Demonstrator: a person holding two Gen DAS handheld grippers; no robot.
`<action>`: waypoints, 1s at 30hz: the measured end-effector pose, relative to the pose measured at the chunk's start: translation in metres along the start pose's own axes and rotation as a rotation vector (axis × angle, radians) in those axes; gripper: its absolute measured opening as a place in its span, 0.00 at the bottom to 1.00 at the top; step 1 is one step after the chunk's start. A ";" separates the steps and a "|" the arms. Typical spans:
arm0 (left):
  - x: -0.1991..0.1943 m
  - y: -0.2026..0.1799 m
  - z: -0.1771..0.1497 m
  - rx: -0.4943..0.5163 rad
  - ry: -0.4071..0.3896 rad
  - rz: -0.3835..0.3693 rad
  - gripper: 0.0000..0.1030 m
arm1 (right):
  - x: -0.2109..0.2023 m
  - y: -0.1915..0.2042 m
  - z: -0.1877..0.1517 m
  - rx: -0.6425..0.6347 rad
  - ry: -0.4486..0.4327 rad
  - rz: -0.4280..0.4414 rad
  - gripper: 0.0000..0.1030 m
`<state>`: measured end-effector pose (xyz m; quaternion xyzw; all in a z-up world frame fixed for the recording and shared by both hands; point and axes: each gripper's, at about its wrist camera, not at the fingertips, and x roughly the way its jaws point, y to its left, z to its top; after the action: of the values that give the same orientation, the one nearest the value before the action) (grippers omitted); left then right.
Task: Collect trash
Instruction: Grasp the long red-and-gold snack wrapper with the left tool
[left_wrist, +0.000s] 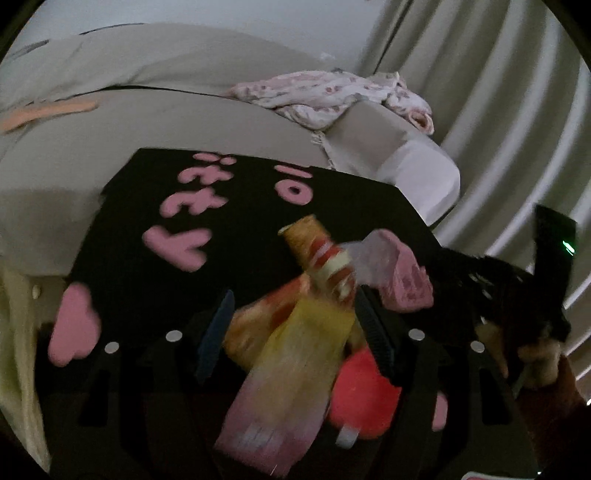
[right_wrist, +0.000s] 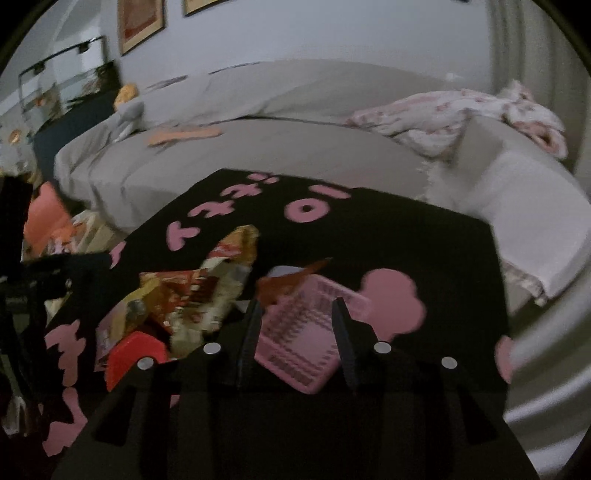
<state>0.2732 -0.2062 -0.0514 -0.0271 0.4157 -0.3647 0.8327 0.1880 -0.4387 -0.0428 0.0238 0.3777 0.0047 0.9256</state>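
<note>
On the black table (right_wrist: 424, 240), crinkly snack wrappers (right_wrist: 192, 291) look light and soft; the left gripper (left_wrist: 295, 317) seems clamped on one mid-body, while the right gripper (right_wrist: 295, 325) stands apart around a stiff pink pack (right_wrist: 303, 332), likely loose

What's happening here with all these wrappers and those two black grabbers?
Someone is clearing trash off a black table with pink lettering, in front of a grey sofa, using a handheld gripper in each hand. The left gripper has a yellow snack wrapper between its fingers, though blur hides whether it is gripped. The right gripper has a pink packet between its fingers, which don't seem to be pressing it. More crumpled wrappers lie on the table.
</note>
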 end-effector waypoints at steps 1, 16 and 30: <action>0.011 -0.005 0.005 -0.002 0.015 0.005 0.62 | -0.003 -0.006 -0.001 0.020 -0.010 -0.011 0.37; 0.048 -0.022 0.020 -0.049 0.115 0.009 0.15 | -0.009 -0.017 -0.012 0.042 -0.029 0.024 0.37; -0.092 0.027 -0.001 -0.179 -0.136 0.037 0.15 | 0.057 0.026 0.020 0.004 0.027 -0.005 0.18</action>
<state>0.2519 -0.1282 0.0006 -0.1186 0.3896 -0.3081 0.8598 0.2427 -0.4124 -0.0669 0.0249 0.3900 0.0021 0.9205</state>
